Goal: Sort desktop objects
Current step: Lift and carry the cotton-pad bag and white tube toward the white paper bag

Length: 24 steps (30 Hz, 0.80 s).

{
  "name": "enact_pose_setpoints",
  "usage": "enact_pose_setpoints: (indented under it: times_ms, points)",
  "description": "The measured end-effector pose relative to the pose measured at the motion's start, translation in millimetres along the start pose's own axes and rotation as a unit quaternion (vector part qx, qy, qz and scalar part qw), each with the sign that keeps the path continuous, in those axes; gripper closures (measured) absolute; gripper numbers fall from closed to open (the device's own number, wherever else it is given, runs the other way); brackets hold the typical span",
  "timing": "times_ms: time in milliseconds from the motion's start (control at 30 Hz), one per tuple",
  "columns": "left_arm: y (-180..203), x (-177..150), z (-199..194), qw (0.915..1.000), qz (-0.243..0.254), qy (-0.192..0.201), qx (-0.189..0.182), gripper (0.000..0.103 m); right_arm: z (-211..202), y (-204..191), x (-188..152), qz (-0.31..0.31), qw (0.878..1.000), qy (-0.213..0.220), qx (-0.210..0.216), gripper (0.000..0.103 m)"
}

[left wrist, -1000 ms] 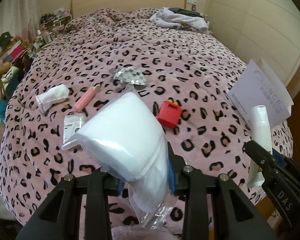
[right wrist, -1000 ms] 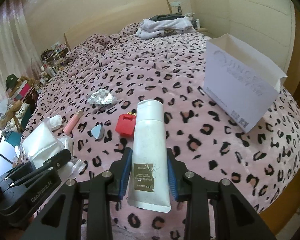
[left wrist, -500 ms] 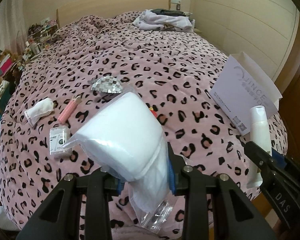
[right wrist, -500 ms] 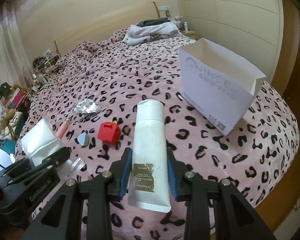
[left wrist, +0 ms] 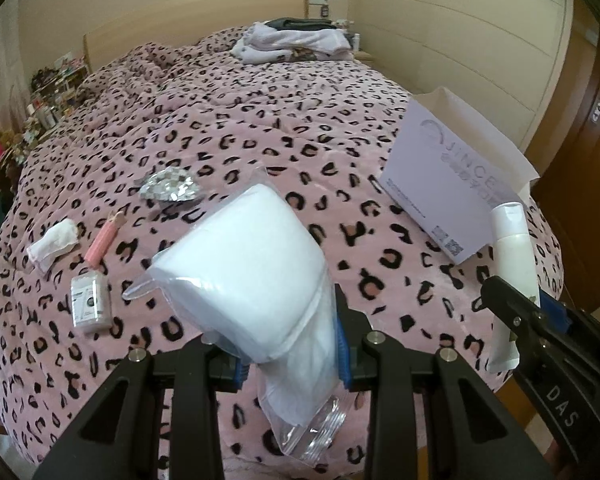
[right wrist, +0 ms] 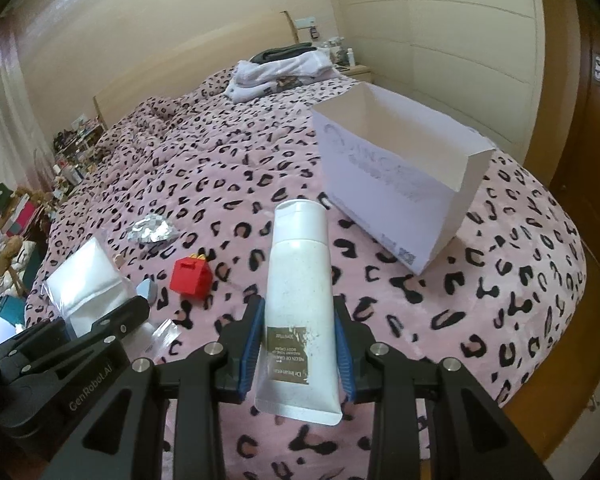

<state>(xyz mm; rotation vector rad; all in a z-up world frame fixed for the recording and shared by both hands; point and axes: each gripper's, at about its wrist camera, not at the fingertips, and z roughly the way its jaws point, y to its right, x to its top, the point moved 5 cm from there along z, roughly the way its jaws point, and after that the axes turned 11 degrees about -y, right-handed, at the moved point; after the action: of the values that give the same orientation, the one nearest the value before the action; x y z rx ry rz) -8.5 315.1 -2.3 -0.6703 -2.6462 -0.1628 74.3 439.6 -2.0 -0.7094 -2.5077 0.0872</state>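
Carrying both loads above the leopard-print bedspread (right wrist: 480,300), we clamp a bagged stack of cotton pads (left wrist: 252,280) in our left gripper (left wrist: 290,364) and a white cream tube (right wrist: 300,300) in our right gripper (right wrist: 298,344), apparently bound for the open white box (right wrist: 396,184) nearby.

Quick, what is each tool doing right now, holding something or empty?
Left tool: closed on the clear bag of white pads.
Right tool: closed on the white cream tube.

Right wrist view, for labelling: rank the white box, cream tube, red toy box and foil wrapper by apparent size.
1. white box
2. cream tube, enlarged by nearness
3. red toy box and foil wrapper, too alike to rank
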Motion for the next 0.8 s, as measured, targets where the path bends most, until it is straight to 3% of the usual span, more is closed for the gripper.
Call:
enact_pose_setpoints:
  times_ms: [800]
  points:
    - [58,41,20,0.9974,0.062,0.009,-0.036,0.069,-2,49,28,0.03,0.998,0.018,-0.044,0.07]
